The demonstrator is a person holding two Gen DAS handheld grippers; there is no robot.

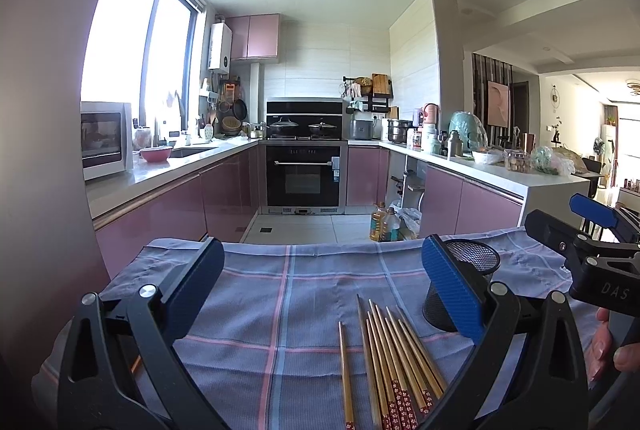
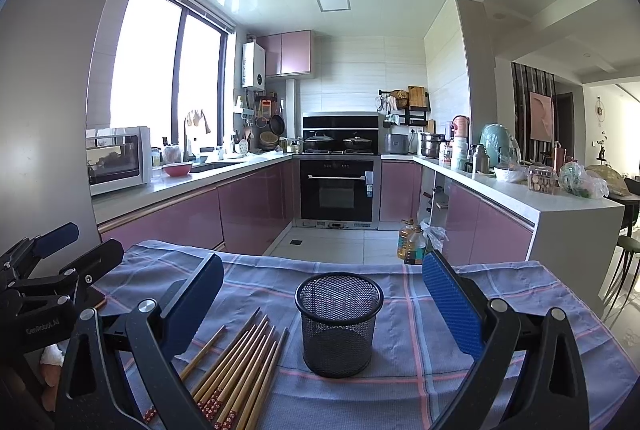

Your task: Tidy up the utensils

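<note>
Beside the black mesh cup (image 2: 339,324), chopsticks (image 2: 236,370) lie flat on the table (image 2: 420,402).
Both hand-held grippers, left (image 1: 320,294) and right (image 2: 322,304), hang wide open, probably touching nothing.

Chopsticks (image 2: 236,370): smooth wood, red patterned ends. Holder (image 2: 339,324): black wire mesh, matt. Cloth (image 1: 280,310): woven plaid. Tongs' pads (image 1: 452,290): textured blue.

My left claw (image 1: 320,294) hung wide open above the chopsticks (image 1: 394,362) lying on the checked cloth (image 1: 280,302), mesh holder (image 1: 464,286) just beside them.
</note>
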